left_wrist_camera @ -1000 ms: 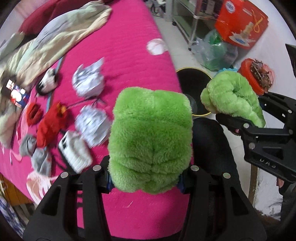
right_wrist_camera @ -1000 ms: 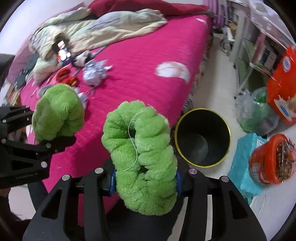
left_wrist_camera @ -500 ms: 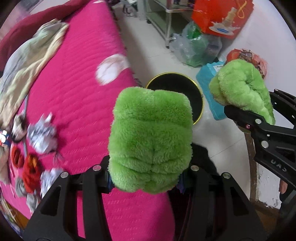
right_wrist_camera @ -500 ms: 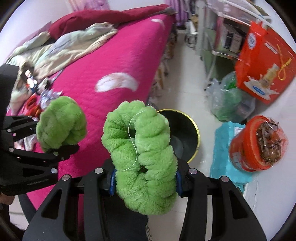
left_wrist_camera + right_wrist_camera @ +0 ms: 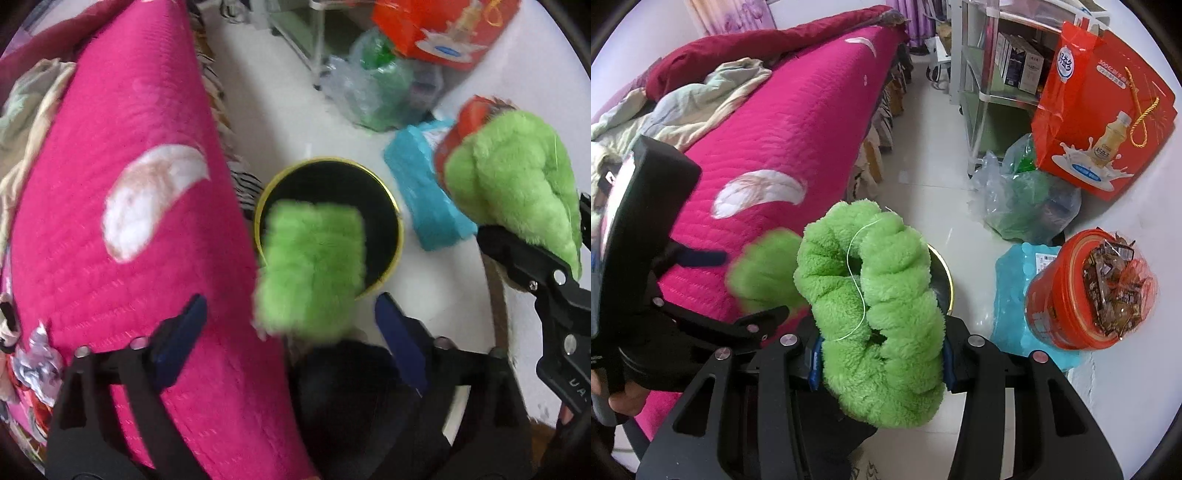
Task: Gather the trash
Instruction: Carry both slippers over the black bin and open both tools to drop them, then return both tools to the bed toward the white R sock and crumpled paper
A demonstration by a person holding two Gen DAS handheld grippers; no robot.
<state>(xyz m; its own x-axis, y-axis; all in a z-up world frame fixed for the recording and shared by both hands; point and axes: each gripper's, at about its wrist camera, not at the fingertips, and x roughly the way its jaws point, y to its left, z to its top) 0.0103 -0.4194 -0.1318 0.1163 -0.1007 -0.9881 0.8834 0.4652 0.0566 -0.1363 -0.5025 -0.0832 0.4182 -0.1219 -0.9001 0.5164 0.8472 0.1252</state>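
Note:
My left gripper [image 5: 288,306] points down over the black bin with a yellow rim [image 5: 397,236] on the floor. Its jaws are opening, and a green plush piece [image 5: 310,269] hangs blurred and loose between them, clear of both blue pads, over the bin's near edge. In the right wrist view the same piece [image 5: 764,269] shows as a blur beside the left gripper [image 5: 738,288]. My right gripper [image 5: 881,350] is shut on a second green plush piece [image 5: 879,295], a curled roll with a loose thread, which hides most of the bin [image 5: 947,284].
The pink bed [image 5: 129,258] borders the bin on the left, with crumpled foil trash [image 5: 33,365] at its near end. A blue packet [image 5: 1015,295], red tub [image 5: 1089,291], plastic bag [image 5: 1023,195], red gift bag [image 5: 1100,110] and metal shelf [image 5: 982,74] crowd the floor on the right.
Both grippers have swung from over the bed to over the bin. The left jaws have spread wide and let go of their plush piece. The right grip is unchanged.

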